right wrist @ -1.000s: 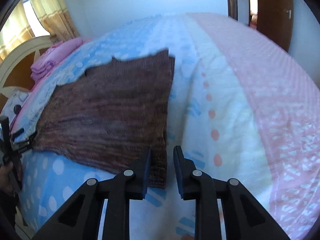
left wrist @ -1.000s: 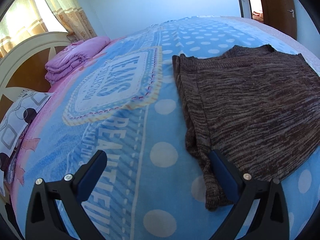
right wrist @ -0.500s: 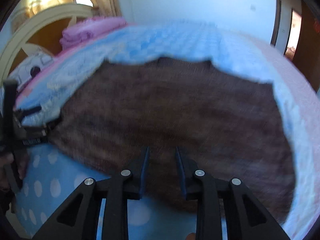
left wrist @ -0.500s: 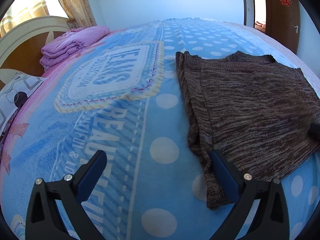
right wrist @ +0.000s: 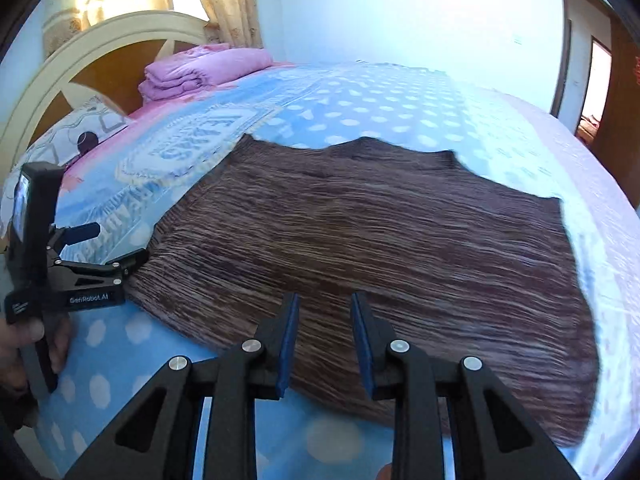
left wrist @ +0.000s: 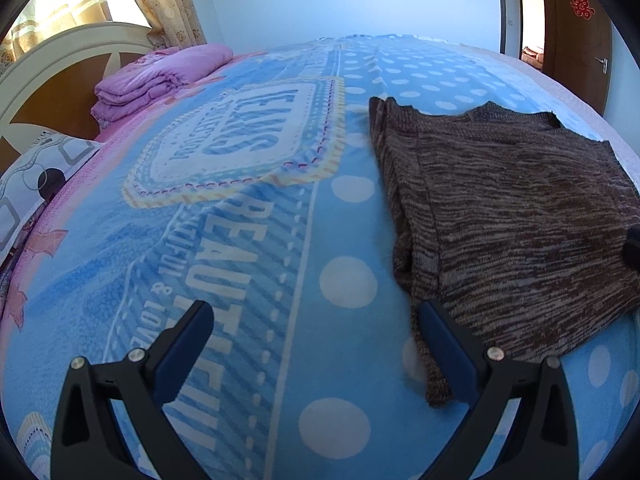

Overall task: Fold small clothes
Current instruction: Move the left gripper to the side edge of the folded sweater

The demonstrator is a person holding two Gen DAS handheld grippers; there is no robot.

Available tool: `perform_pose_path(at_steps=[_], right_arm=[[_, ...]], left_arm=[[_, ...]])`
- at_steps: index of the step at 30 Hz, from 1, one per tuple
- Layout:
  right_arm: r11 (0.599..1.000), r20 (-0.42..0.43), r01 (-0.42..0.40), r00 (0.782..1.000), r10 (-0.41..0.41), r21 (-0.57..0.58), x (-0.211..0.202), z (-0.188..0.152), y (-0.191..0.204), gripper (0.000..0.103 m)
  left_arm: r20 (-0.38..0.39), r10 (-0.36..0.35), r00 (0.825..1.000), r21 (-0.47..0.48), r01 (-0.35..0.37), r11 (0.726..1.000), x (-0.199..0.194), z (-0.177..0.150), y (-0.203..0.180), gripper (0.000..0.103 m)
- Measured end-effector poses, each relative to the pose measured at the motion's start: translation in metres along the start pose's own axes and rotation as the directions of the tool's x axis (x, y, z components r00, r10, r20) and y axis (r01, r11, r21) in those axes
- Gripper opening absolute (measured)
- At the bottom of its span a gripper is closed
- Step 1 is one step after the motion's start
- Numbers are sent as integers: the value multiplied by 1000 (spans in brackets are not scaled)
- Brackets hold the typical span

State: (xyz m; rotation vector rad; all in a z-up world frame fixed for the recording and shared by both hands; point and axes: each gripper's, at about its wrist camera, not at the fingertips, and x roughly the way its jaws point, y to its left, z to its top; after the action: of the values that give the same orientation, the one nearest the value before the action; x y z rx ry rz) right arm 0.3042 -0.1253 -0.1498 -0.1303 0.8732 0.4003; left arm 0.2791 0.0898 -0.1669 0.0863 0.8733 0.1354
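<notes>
A brown knitted garment (left wrist: 512, 216) lies flat on the blue dotted bedspread (left wrist: 248, 264), its sleeves folded in. It fills the middle of the right wrist view (right wrist: 380, 240). My left gripper (left wrist: 316, 316) is wide open and empty, low over the bedspread, its right finger at the garment's near left corner. It also shows in the right wrist view (right wrist: 114, 250) at that corner. My right gripper (right wrist: 323, 316) hovers above the garment's near hem, jaws a narrow gap apart, holding nothing.
A folded pink quilt (left wrist: 160, 76) and a patterned pillow (left wrist: 28, 184) lie by the headboard (right wrist: 92, 64) at the far left. A brown door (left wrist: 576, 36) stands open at the far right. The bedspread turns pink (right wrist: 608, 184) toward the right edge.
My right gripper has swung left from the garment's right edge to its near hem. My left gripper has stayed at the near left corner, tilting up slightly.
</notes>
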Motion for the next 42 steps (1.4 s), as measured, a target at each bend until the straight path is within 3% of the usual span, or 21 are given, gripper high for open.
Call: perform_pose_path(at_steps=[2, 12, 27, 30, 32, 34, 42], right_arm=[[1000, -46, -22, 999, 23, 19, 12, -11, 3, 28], [1000, -3, -18, 1000, 18, -1, -9, -42, 9, 28], [996, 36, 63, 998, -61, -62, -26, -59, 24, 29], [996, 32, 53, 998, -51, -71, -28, -60, 25, 35], [995, 18, 37, 999, -36, -88, -30, -61, 28, 52], [993, 9, 45, 999, -44, -108, -32, -62, 35, 58], [962, 51, 85, 996, -74, -259, -33, -61, 76, 58]], left_arm=[[-3, -10, 1000, -8, 10, 1000, 1, 0, 2, 103], [7, 0, 1000, 1, 0, 1000, 0, -1, 2, 103], [9, 1, 1000, 35, -2, 999, -6, -6, 3, 103], [7, -1, 1000, 62, 1, 998, -7, -6, 3, 103], [9, 2, 1000, 85, -2, 996, -9, -5, 4, 103], [12, 8, 1000, 103, -9, 995, -11, -4, 7, 103], [24, -13, 1000, 23, 13, 1000, -3, 21, 40, 103]])
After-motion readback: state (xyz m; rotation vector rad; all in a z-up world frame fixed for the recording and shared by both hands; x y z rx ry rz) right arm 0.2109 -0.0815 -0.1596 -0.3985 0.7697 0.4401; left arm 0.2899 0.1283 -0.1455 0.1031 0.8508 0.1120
